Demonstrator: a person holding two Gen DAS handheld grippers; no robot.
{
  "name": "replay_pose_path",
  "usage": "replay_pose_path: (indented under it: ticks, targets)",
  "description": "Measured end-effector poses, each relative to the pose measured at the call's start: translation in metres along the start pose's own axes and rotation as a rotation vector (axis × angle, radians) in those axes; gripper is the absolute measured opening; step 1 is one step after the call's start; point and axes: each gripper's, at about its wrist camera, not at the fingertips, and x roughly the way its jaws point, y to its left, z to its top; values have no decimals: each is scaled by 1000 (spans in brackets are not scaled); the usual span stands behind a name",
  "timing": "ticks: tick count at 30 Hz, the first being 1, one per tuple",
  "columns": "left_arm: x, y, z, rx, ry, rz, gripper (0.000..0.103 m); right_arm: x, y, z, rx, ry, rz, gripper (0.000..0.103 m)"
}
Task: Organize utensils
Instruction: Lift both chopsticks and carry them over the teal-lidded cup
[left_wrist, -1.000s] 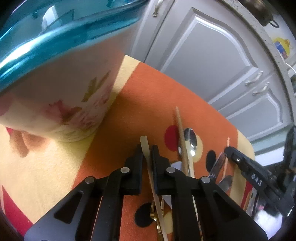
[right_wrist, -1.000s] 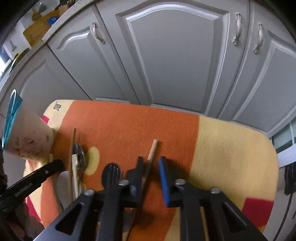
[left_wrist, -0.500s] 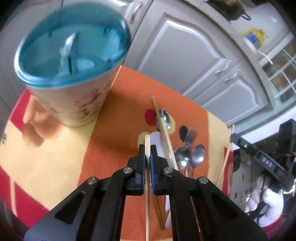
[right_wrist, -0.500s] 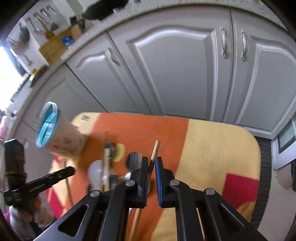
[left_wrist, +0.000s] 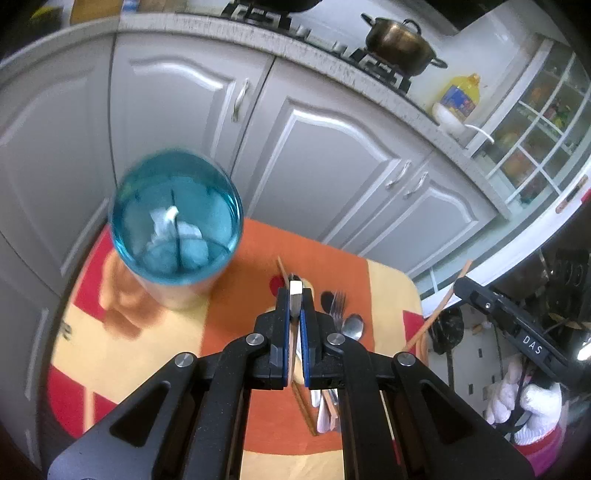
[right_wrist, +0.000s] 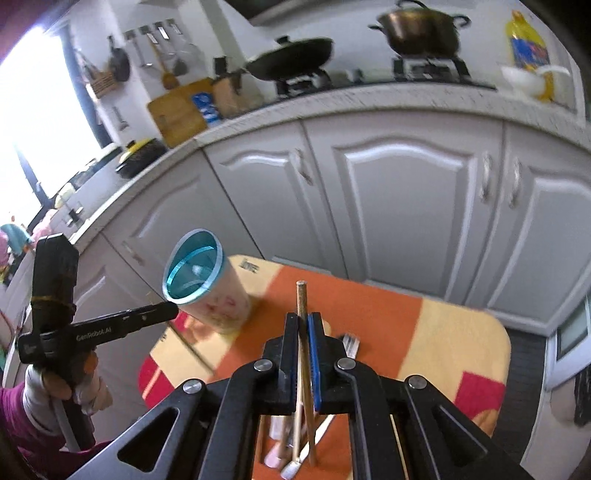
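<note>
Utensils: left gripper (left_wrist: 294, 314) pinches a pale chopstick (left_wrist: 295, 295), right gripper (right_wrist: 303, 332) pinches a brown chopstick (right_wrist: 301, 306), both lifted beside the blue-rimmed cup (left_wrist: 177, 218); remaining cutlery (left_wrist: 341, 317) lies right of it; next, probably lower each into the cup.

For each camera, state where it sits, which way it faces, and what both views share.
Left wrist: sits behind the left claw, looking down at the blue-rimmed holder and the orange cloth; the claw is shut on a pale stick; the right claw's arm shows at the right.
Right wrist: sits behind the right claw, facing the grey cabinets; it is shut on a wooden chopstick; the left claw's handle and gloved hand show at the left.
Shared: holder, cloth, cabinets, fork.
</note>
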Motion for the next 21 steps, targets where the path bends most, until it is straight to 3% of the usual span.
replay_pose_path:
  ticks: [11,21]
  targets:
    - [-51,8,32,34,-39,-37,3,-16,54,52,-91,-81,79,5]
    - [-111,23,102,41,-142,-46,3,-29,114,132,-201,-184,150,5]
